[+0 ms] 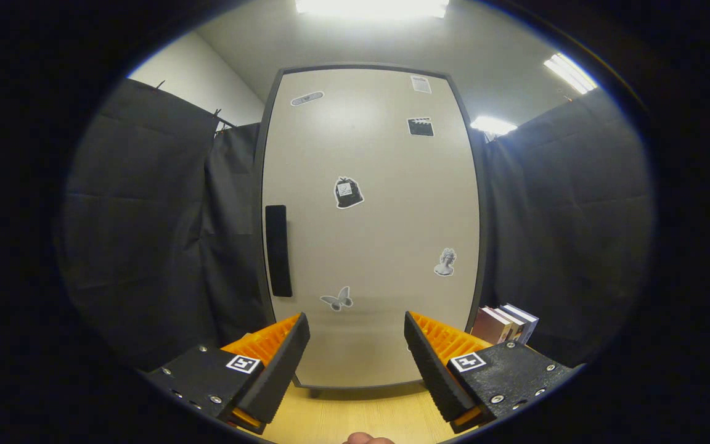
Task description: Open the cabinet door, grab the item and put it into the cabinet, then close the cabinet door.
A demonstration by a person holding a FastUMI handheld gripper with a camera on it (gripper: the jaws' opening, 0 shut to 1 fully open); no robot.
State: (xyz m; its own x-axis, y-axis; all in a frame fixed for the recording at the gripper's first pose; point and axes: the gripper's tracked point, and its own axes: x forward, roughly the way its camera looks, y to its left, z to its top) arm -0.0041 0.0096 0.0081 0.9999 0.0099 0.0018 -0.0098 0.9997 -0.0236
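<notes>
Beyond the spread, empty fingers of the hand-held gripper (357,345) stands the closed cabinet door (370,246); books (506,324) lie beside it.

gripper (357,364): two wedge-shaped fingers with finely ribbed inner faces, spread apart with nothing between them | mounts: flat blocks behind each finger, fastened with small silver screws | markings: one square black-and-white tag on each block | person: a bit of a bare hand (368,438) below the fingers
</notes>
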